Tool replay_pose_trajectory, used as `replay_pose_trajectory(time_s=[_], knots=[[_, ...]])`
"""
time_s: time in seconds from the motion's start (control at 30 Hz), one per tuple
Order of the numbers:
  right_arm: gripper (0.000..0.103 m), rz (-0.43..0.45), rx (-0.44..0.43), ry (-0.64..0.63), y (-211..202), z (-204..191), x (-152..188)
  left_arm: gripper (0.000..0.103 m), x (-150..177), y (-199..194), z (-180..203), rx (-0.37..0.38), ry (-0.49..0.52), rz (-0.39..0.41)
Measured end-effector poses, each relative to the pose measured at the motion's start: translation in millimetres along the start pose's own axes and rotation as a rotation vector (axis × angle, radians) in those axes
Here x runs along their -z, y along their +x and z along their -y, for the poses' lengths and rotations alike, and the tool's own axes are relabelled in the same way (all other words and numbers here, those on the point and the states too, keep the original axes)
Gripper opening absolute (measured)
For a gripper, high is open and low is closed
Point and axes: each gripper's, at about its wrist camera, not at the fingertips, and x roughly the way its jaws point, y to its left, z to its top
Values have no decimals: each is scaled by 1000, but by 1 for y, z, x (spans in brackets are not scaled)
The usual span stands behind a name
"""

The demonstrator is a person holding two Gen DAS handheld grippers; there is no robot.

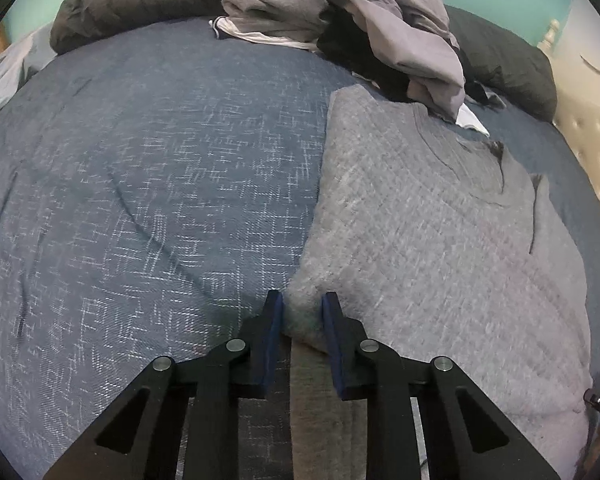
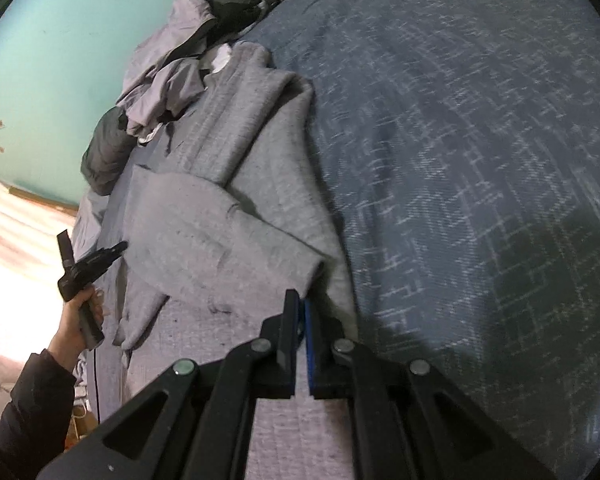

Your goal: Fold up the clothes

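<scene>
Left wrist view: left gripper [image 1: 303, 312] set narrow on near folded edge of grey sweater [image 1: 420, 240]; thick cloth filling the gap, pads pressing both sides.
Right wrist view: right gripper [image 2: 302, 308] closed almost pad to pad at cuff of folded-in sleeve [image 2: 220, 240]; cloth nipped or not, cannot tell.
Location: flat on blue bed cover [image 1: 140, 200], collar towards clothes pile [image 1: 380, 20].
Handling: probably soft, light, limp; grippy knit; likely to sag from a single point.
Hold: best at doubled edges or corners, through all layers.
</scene>
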Motion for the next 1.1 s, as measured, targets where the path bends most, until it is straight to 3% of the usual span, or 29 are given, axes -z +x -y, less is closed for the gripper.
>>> replay_pose_trajectory(time_s=[0.23, 0.47, 0.67, 0.8, 1.1], knots=[[4, 120, 46, -22, -28, -3, -9, 23, -6, -20, -5, 2, -31, 54], [5, 117, -18, -31, -17, -15, -15, 23, -31, -15, 6, 5, -15, 67], [5, 136, -29, -85, -12, -29, -25, 25, -72, 13, 20, 41, -1, 49], [5, 134, -31, -81, -6, -26, -30, 38, -101, 34, 22, 54, -7, 34], [5, 119, -9, -127, 5, -27, -32, 37, -141, 72, 15, 67, -61, 36]])
